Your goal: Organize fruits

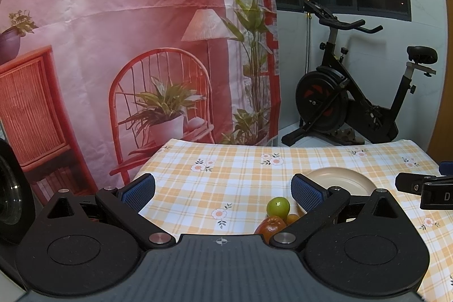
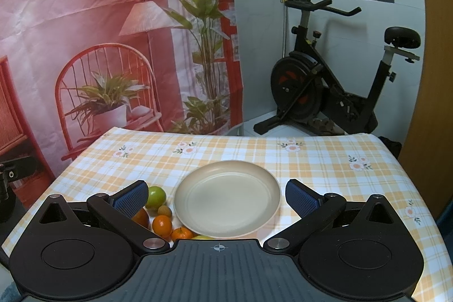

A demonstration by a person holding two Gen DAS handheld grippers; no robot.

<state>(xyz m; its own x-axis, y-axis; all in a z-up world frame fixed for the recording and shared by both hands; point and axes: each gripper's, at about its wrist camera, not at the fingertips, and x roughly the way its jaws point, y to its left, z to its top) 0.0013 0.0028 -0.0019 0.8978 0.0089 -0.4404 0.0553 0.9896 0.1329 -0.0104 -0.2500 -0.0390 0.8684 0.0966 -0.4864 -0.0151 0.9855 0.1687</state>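
A cream plate point(image 2: 226, 197) sits empty on the checked tablecloth; it also shows in the left wrist view point(image 1: 342, 179). Left of it lies a cluster of fruit: a green apple point(image 2: 156, 196), a small brown fruit point(image 2: 165, 211), two small oranges point(image 2: 162, 225) point(image 2: 182, 233), a larger orange fruit point(image 2: 141, 217) and a yellow fruit point(image 2: 202, 237) mostly hidden. In the left wrist view I see the green apple point(image 1: 278, 206) and orange fruits point(image 1: 271, 226). My left gripper point(image 1: 223, 193) is open and empty above the cloth. My right gripper point(image 2: 216, 197) is open and empty, its fingers either side of the plate.
The table point(image 2: 325, 160) has a yellow and white checked cloth with flowers. A printed backdrop point(image 1: 113, 47) hangs behind it. An exercise bike point(image 2: 325, 81) stands beyond the far edge. The right gripper's body point(image 1: 424, 188) shows at the right of the left wrist view.
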